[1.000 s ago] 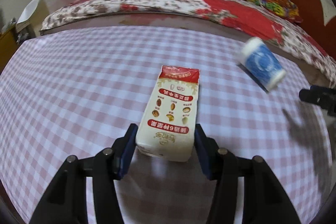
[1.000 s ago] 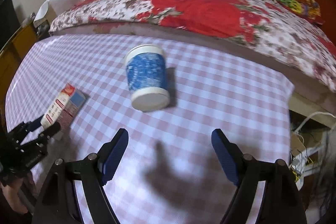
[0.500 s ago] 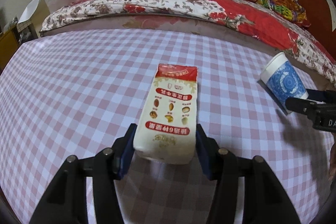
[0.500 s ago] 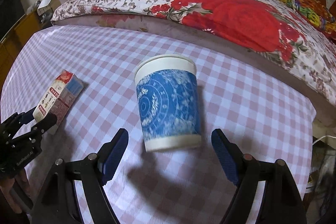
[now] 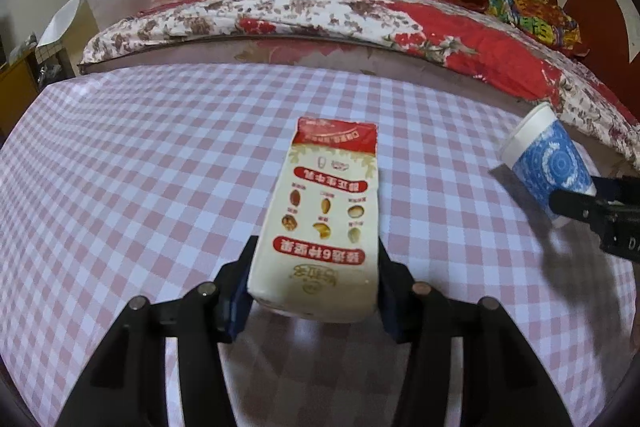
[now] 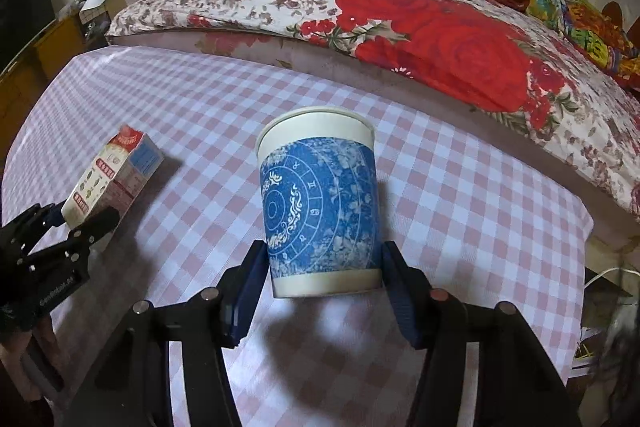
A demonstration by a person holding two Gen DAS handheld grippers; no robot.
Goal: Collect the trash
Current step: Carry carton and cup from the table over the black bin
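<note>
Clearly, the left hand-held gripper (image 5: 314,287) pinches the base of a cream-and-red milk carton (image 5: 324,223), both blue pads pressed against its sides. The carton stretches toward 12 o'clock in the left wrist view, lifted above the pink checked tabletop (image 5: 140,167), its print upside down. At about 3 o'clock in that view the blue-patterned paper cup (image 5: 548,167) shows tilted, with the right hand-held gripper (image 6: 322,283) closed around its lower end. From the right wrist view the cup fills the centre, rim toward 12 o'clock, its blue pads touching the cup's sides near the base; a shadow falls on the cloth beneath. The carton and the left tool sit at 9 o'clock there. Beyond the tabletop's far edge lies a bed with a red floral quilt (image 6: 420,11).
</note>
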